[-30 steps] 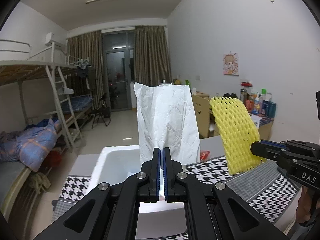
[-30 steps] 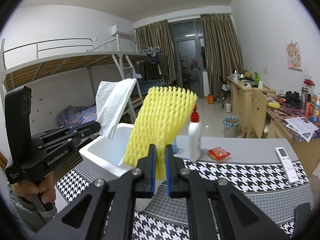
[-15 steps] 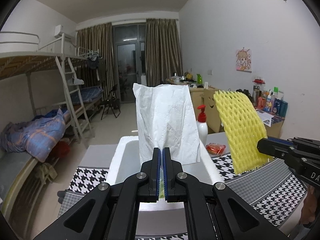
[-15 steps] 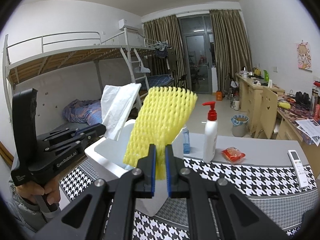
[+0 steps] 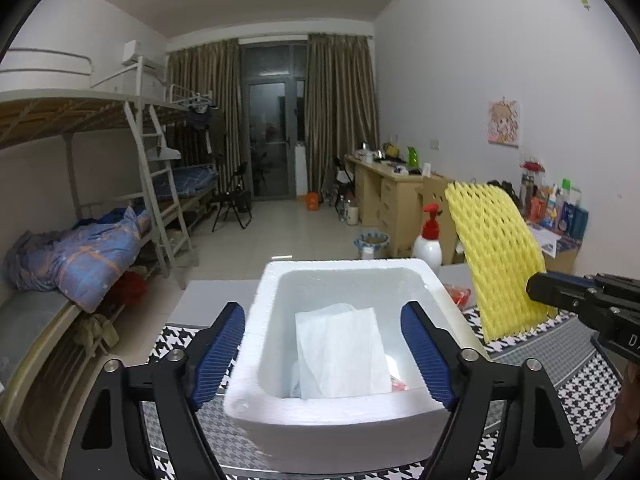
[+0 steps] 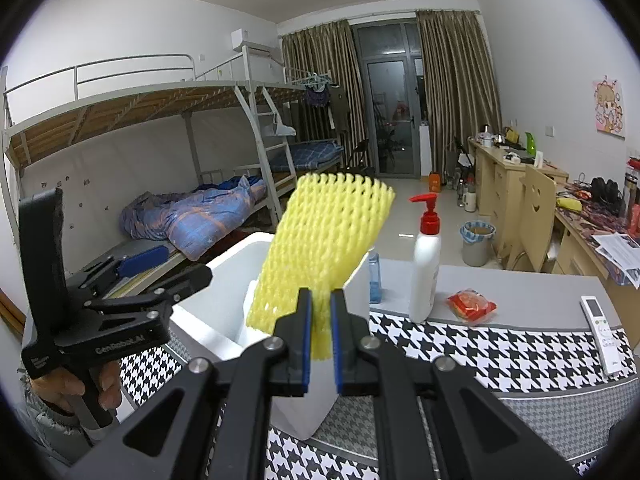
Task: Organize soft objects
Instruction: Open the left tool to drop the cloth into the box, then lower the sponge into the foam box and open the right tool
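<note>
A white foam box (image 5: 256, 308) (image 6: 236, 276) stands on the houndstooth cloth. A white paper tissue (image 5: 340, 352) lies loose inside it. My left gripper (image 5: 324, 344) hangs over the box's near rim, its jaws opening wide with nothing pressed between the blue pads. My right gripper (image 6: 320, 324) is shut on the lower edge of a yellow foam net sleeve (image 6: 324, 248) (image 5: 496, 256), which stands upright just right of the box. In the right wrist view the left gripper (image 6: 176, 280) shows at the left, held by a hand.
Behind the box stand a white pump bottle with a red top (image 6: 426, 268) and a small blue bottle (image 6: 373, 280). A red snack packet (image 6: 470, 304) and a white remote (image 6: 600, 328) lie to the right. A desk and chair (image 6: 532, 216) stand farther right, bunk beds (image 5: 80, 240) to the left.
The left gripper has let go of the tissue, which has dropped into the box, and its jaws have spread wide. Both grippers drifted a little toward the box.
</note>
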Available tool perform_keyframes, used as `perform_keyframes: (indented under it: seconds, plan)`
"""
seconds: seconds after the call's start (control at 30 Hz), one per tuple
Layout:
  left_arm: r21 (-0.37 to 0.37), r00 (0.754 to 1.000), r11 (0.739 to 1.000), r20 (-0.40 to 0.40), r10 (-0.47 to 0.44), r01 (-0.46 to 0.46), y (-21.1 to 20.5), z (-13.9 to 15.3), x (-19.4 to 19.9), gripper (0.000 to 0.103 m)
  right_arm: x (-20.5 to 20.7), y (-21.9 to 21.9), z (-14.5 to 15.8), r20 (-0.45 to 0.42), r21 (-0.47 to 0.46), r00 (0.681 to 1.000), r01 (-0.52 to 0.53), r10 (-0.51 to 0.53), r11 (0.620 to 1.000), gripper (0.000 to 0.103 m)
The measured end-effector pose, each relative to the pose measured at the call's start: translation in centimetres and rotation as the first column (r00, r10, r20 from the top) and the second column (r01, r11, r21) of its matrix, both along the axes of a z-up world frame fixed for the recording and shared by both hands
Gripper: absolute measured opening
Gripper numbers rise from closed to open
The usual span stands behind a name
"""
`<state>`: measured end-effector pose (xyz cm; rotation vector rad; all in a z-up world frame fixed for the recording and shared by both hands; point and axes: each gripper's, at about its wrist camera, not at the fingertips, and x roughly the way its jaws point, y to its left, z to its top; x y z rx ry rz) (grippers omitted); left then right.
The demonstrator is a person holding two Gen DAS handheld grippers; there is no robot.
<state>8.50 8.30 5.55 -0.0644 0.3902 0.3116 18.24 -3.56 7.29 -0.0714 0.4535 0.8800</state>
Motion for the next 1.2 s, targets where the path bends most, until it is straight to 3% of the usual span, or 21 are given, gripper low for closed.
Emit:
perform_keyframes:
  seconds: [0.1,0.23,0.77,0.8,0.87,0.9,0.93,1.1,1.2]
  plan:
    - [0.001,1.0,1.0,0.019,0.02,-0.02,0.4,0.2,-0.5,0.095,0.0,0.6,0.0,0.001,-0.005,1.0,-0.007,0.007,1.0,0.011]
    - [-0.005,0.999,0.999,0.035,0.036,-0.036,0.8,0.5,-1.0,0.099,-0.1,1.5,0.2,0.0,-0.011,1.0,-0.02,0.02,1.0,0.011]
    - [-0.012,0.994,0.996,0.049,0.094,-0.093,2.7,0.1,-3.0,0.102,0.4,5.5,-0.5,-0.045,-0.055,0.997,-0.07,0.068,0.996,0.012]
    - [-0.014,0.994,0.995,0.049,0.097,-0.096,2.7,0.1,-3.1,0.102,0.5,5.7,-0.7,-0.052,-0.059,0.996,-0.071,0.068,0.996,0.015]
    - [-0.02,0.994,0.995,0.05,0.098,-0.098,2.9,0.0,-3.2,0.102,0.6,6.0,-1.0,-0.058,-0.069,0.996,-0.077,0.073,0.995,0.041]
    - [-0.021,0.994,0.995,0.048,0.101,-0.1,3.1,-0.1,-3.2,0.102,0.6,6.1,-1.1,-0.05,-0.067,0.997,-0.069,0.066,0.995,0.063]
    - [-0.022,0.993,0.994,0.048,0.103,-0.102,3.2,-0.1,-3.2,0.102,0.4,6.0,-1.1,-0.034,-0.064,0.998,-0.055,0.053,0.996,0.069]
    - [-0.033,0.993,0.994,0.041,0.108,-0.106,3.8,-0.3,-3.2,0.102,-0.1,5.7,-0.9,-0.025,-0.064,0.998,-0.062,0.06,0.996,0.07]
    - [-0.033,0.994,0.994,0.042,0.104,-0.102,3.7,-0.3,-3.3,0.102,-0.4,5.4,-0.7,-0.01,-0.059,0.998,-0.055,0.054,0.997,0.076]
